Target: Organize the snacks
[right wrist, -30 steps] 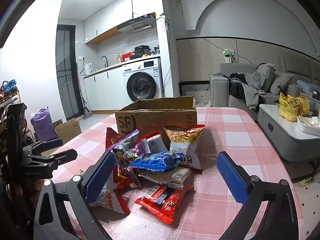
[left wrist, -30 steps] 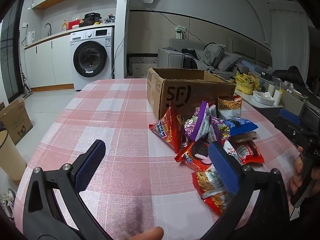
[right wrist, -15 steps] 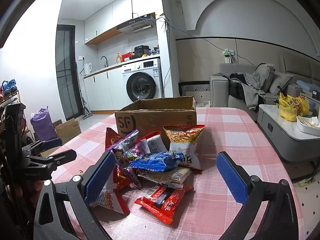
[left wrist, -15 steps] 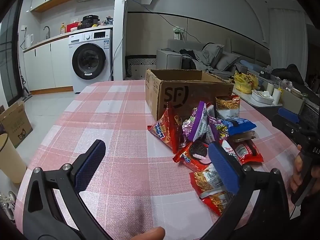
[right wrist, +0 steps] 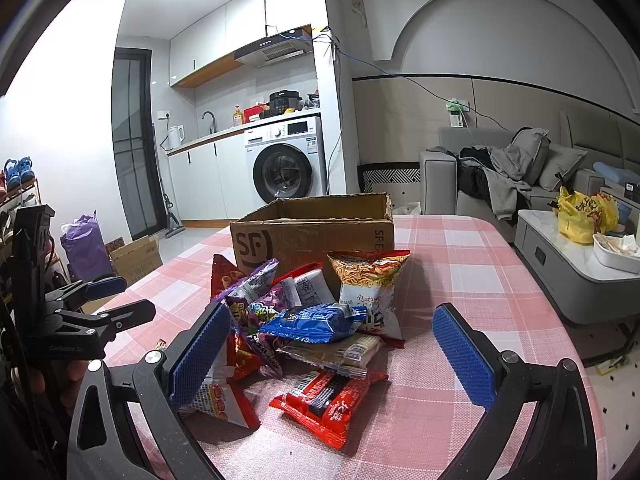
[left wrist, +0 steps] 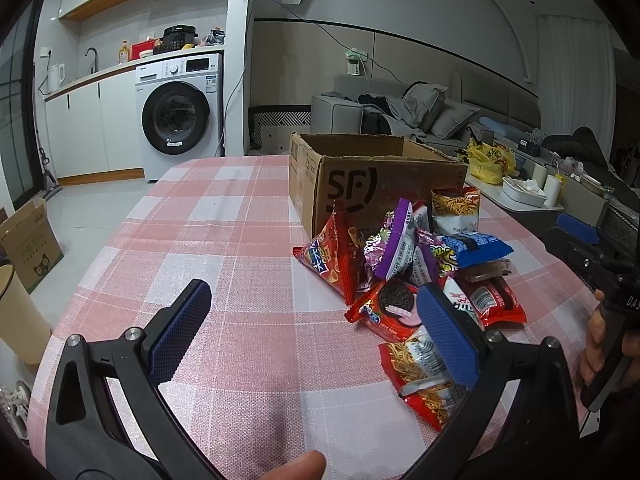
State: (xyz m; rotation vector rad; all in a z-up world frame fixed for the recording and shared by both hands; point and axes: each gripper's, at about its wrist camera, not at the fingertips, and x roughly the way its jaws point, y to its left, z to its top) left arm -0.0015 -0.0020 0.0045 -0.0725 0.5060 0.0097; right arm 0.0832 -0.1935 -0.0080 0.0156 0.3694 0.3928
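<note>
left tool: spread, holding nothing | right tool: spread, holding nothing | snack packets: heaped just in front of cardboard box | counter: pink checked cloth

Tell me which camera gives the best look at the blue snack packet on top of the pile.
The right wrist view. There the blue snack packet lies broadside near the centre, between the open fingers of the right gripper, unobstructed. In the left wrist view the same packet sits at the pile's far side, smaller and partly overlapped by a purple bag.
</note>
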